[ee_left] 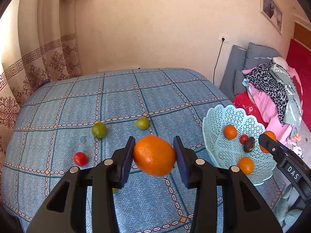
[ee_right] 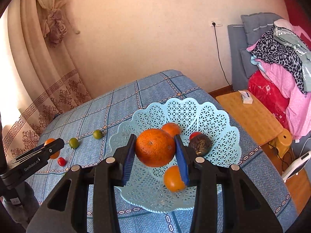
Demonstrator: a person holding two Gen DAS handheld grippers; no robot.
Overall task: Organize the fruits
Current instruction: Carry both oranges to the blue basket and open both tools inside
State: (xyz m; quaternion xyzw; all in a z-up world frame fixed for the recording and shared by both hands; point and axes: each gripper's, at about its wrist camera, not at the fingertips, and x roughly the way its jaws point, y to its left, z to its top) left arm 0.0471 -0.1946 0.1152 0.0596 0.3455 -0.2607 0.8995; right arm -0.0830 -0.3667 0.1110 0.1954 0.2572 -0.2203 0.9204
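Blue-padded jaws of our left gripper (ee_left: 154,156) clamp a large orange (ee_left: 154,155) from both sides, and we carry it clear above the blue checked cloth (ee_left: 120,97). Just left of that gripper lies a red tomato (ee_left: 80,158); beyond it, further ahead, sit two green fruits (ee_left: 99,130) (ee_left: 142,123), apart from each other. To its right stands the pale blue lattice basket (ee_left: 217,116).

Our right gripper (ee_right: 155,150) likewise presses its pads on a second orange (ee_right: 155,147), which we hold over the basket (ee_right: 223,120). Beneath and just right of these jaws a small orange (ee_right: 173,178) rests on the basket floor. Past the right pad lies a dark wrinkled fruit (ee_right: 200,144), with a red fruit (ee_right: 195,135) and another small orange (ee_right: 171,129) behind it. Far to the right, beyond the table edge, we see a wooden stool (ee_right: 250,116) and heaped clothes (ee_right: 281,58).
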